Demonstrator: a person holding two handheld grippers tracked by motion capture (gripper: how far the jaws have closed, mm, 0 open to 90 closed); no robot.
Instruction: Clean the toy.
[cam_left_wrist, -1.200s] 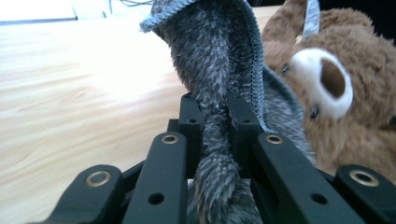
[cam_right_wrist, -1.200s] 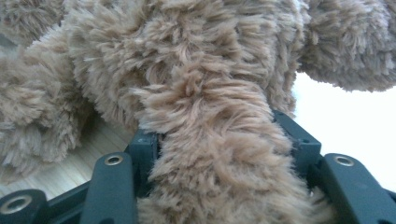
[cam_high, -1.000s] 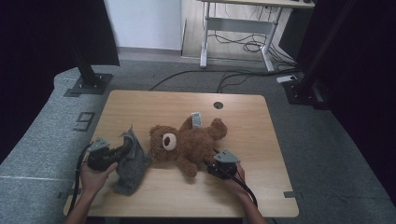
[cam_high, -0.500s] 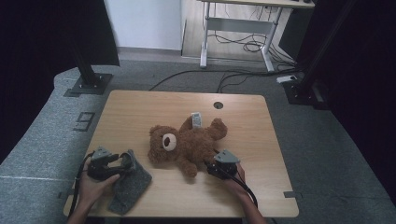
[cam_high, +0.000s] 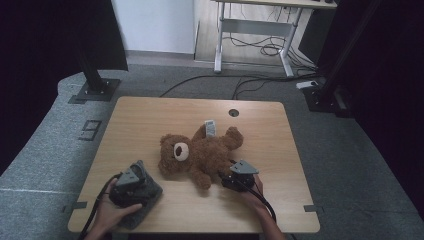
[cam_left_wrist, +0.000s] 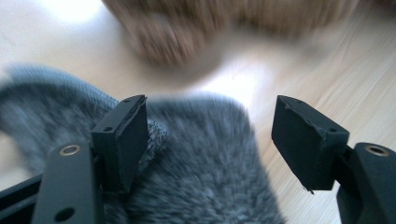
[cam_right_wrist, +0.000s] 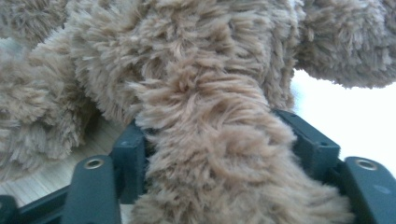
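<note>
Fuzzy grey cloth dropped flat from left tool, shaggy brown teddy bear beside

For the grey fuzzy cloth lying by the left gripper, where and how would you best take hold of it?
Probably the corner of the grey fuzzy cloth that points toward the teddy bear. It lies flat on the wooden table, so I'd bring the left gripper down from above, its open jaws straddling that edge, then pinch a fold. That keeps it apart from the bear's arm.
</note>
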